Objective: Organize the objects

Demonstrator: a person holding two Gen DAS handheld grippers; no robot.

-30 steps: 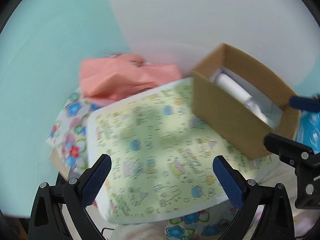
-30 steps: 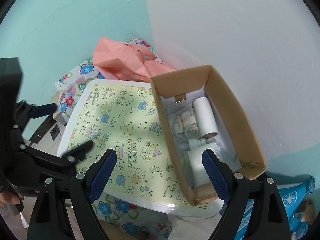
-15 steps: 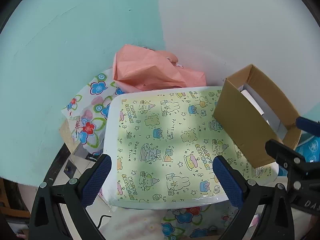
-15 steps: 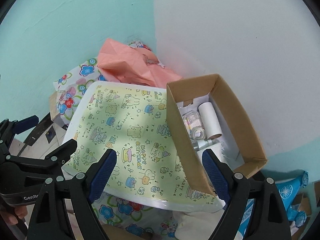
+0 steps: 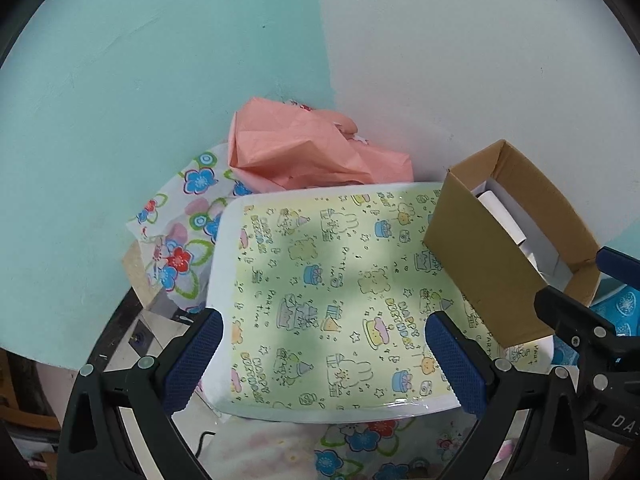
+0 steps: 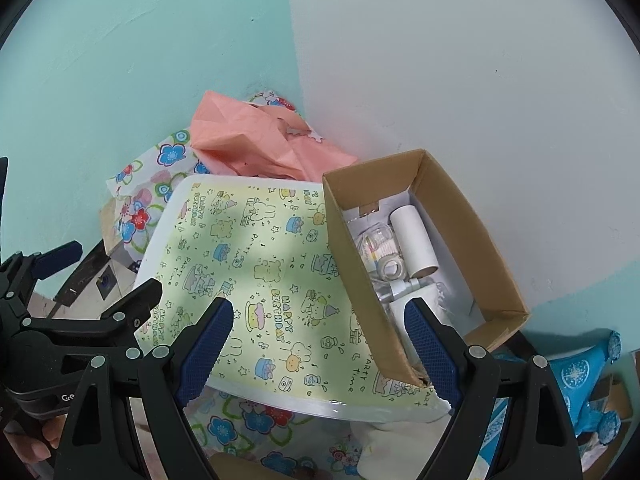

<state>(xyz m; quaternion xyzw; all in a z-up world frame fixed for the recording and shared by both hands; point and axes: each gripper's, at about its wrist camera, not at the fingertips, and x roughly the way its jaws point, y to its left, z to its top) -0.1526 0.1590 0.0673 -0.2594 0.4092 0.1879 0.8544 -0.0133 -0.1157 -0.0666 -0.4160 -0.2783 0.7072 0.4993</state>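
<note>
Cardboard box (image 6: 404, 264), brown and open-topped, holds a white paper roll (image 6: 414, 240) and tape rolls; both grippers' fingers (image 6: 208, 344) stand apart, gripping nothing.

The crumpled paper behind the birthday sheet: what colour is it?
Plain salmon pink, no print. The crumpled paper shows best in the left wrist view.

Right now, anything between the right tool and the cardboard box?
Nothing visible. The right tool is open and empty, with the near corner of the cardboard box just ahead between its fingers. The box sits on the birthday-print sheet; the left tool is off to the side.
</note>
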